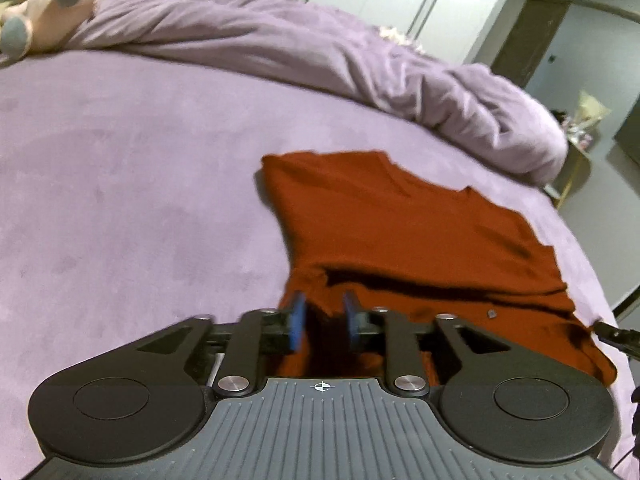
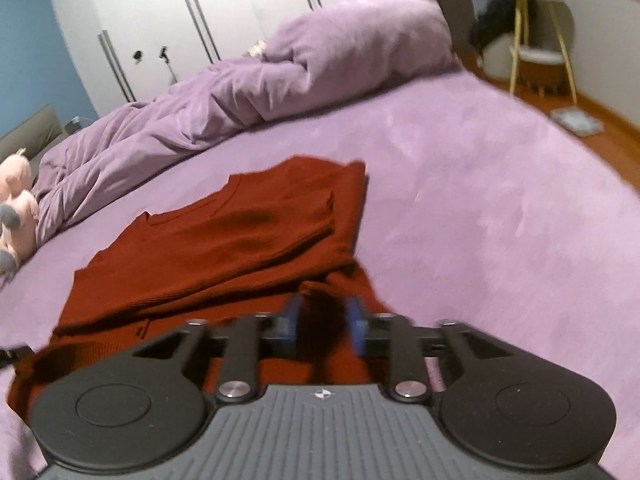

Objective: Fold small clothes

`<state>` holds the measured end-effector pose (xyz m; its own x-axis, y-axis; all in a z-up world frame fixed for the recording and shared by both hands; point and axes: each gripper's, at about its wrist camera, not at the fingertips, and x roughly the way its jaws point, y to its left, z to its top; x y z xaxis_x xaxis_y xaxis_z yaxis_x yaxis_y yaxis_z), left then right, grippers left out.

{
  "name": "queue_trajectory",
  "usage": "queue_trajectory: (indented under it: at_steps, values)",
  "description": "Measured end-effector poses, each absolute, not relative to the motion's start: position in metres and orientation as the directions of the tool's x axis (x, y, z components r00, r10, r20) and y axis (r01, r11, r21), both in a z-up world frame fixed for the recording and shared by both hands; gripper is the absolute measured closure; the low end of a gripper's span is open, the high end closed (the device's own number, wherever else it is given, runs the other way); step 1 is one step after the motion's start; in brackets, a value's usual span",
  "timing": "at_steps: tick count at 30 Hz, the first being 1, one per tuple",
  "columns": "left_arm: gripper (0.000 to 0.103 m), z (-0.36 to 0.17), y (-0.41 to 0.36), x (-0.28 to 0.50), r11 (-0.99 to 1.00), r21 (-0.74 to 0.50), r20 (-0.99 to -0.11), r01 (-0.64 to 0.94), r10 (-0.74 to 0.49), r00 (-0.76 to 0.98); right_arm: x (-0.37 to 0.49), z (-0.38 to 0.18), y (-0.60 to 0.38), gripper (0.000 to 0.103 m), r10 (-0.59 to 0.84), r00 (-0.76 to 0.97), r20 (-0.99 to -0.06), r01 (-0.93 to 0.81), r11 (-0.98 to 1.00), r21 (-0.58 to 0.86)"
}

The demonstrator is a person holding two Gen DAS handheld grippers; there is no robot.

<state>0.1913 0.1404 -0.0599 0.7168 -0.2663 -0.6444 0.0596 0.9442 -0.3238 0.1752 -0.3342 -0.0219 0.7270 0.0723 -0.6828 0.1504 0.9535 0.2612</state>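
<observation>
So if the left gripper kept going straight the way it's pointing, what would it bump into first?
Most likely the red garment: the left gripper points down at its folded near edge, with nothing visible between.

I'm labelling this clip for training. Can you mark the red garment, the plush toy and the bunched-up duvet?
red garment (image 1: 420, 232): left wrist view, middle of the folded body.
plush toy (image 2: 18, 196): right wrist view, its pink body.
duvet (image 2: 248, 92): right wrist view, crumpled middle.
</observation>
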Motion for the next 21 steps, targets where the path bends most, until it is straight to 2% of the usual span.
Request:
queue_trajectory:
  at_steps: [2, 5, 7, 9, 15, 16, 19, 20, 21]
  values:
    - [0.057, -0.06, 0.137, 0.194, 0.95, -0.293, -0.627, 0.103, -0.273, 0.73, 0.177, -0.026, -0.335, 0.071, 0.074, 0.709, -0.702, 0.12, 0.967, 0.224]
    - [0.056, -0.061, 0.135, 0.2, 0.952, -0.271, -0.624, 0.14, -0.285, 0.728, 0.182, -0.034, -0.334, 0.071, 0.102, 0.684, -0.722, 0.07, 0.976, 0.204]
    - [0.05, -0.064, 0.136, 0.203, 0.942, -0.304, -0.622, 0.139, -0.307, 0.72, 0.185, -0.037, -0.332, 0.07, 0.106, 0.679, -0.726, 0.05, 0.981, 0.19]
    - [0.05, -0.07, 0.132, 0.208, 0.934, -0.321, -0.639, 0.158, -0.336, 0.692, 0.192, -0.041, -0.332, 0.07, 0.115, 0.67, -0.733, 0.038, 0.981, 0.189]
    - [0.049, -0.084, 0.113, 0.222, 0.953, -0.234, -0.694, 0.191, -0.302, 0.653, 0.201, -0.049, -0.327, 0.069, 0.179, 0.643, -0.744, -0.011, 0.974, 0.225]
    - [0.05, -0.084, 0.114, 0.223, 0.952, -0.241, -0.692, 0.191, -0.306, 0.654, 0.201, -0.048, -0.326, 0.069, 0.19, 0.641, -0.744, -0.023, 0.973, 0.229]
    - [0.061, -0.084, 0.113, 0.223, 0.946, -0.263, -0.682, 0.187, -0.32, 0.657, 0.198, -0.048, -0.324, 0.069, 0.22, 0.636, -0.739, -0.052, 0.969, 0.243]
    - [0.072, -0.084, 0.112, 0.223, 0.946, -0.262, -0.684, 0.194, -0.323, 0.654, 0.199, -0.049, -0.323, 0.069, 0.216, 0.636, -0.741, -0.057, 0.971, 0.234]
    - [0.079, -0.084, 0.11, 0.223, 0.949, -0.249, -0.69, 0.195, -0.315, 0.652, 0.199, -0.049, -0.321, 0.069, 0.211, 0.635, -0.743, -0.063, 0.973, 0.222]
